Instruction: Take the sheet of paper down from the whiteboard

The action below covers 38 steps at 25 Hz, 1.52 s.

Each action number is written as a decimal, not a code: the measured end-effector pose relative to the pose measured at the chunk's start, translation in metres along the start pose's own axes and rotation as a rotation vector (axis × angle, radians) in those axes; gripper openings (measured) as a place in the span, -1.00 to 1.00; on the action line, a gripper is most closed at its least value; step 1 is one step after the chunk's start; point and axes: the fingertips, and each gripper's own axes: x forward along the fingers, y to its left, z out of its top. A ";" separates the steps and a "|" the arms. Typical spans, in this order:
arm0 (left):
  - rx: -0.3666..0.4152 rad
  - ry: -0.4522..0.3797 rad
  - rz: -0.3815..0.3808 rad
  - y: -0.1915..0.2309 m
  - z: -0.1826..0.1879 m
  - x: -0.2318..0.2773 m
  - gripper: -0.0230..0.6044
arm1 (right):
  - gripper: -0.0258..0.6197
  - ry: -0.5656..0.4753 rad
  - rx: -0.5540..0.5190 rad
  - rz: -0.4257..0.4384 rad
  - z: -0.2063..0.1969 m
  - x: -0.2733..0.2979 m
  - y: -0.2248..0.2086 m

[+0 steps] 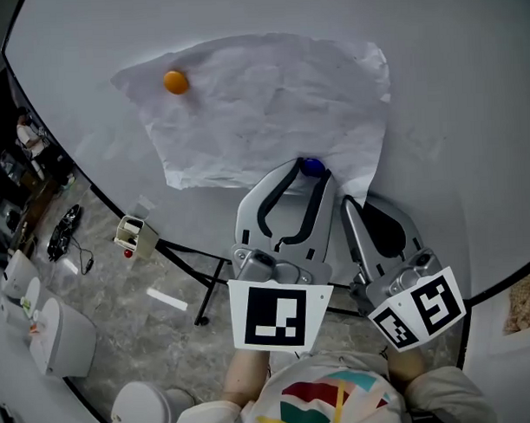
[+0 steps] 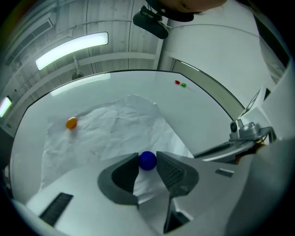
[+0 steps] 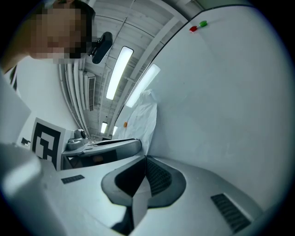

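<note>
Jaws: left gripper (image 2: 147, 159) clamps blue magnet (image 1: 312, 166) | right gripper (image 3: 145, 160) pinches paper (image 1: 270, 102) | both aimed at whiteboard (image 1: 455, 69)

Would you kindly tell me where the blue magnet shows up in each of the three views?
Head view: the blue magnet sits at centre, between the jaw tips of the left gripper.
Left gripper view: lower centre, between the jaws.
Right gripper view: not in it.
Shared landmark: the orange magnet, on the paper in all three views.
</note>
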 end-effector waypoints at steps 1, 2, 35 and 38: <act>0.001 0.002 0.011 0.003 -0.002 -0.001 -0.40 | -0.87 0.001 -0.002 -0.003 0.000 0.000 0.000; -0.004 0.004 0.025 0.008 -0.005 -0.004 -0.40 | -0.87 0.002 -0.004 -0.005 0.000 -0.001 0.000; -0.297 -0.160 0.295 0.089 -0.041 -0.078 -0.12 | -0.87 0.035 0.001 0.026 -0.005 0.001 0.001; -0.237 -0.193 0.290 0.103 -0.015 -0.078 -0.12 | -0.87 0.027 0.000 0.031 -0.003 0.003 0.001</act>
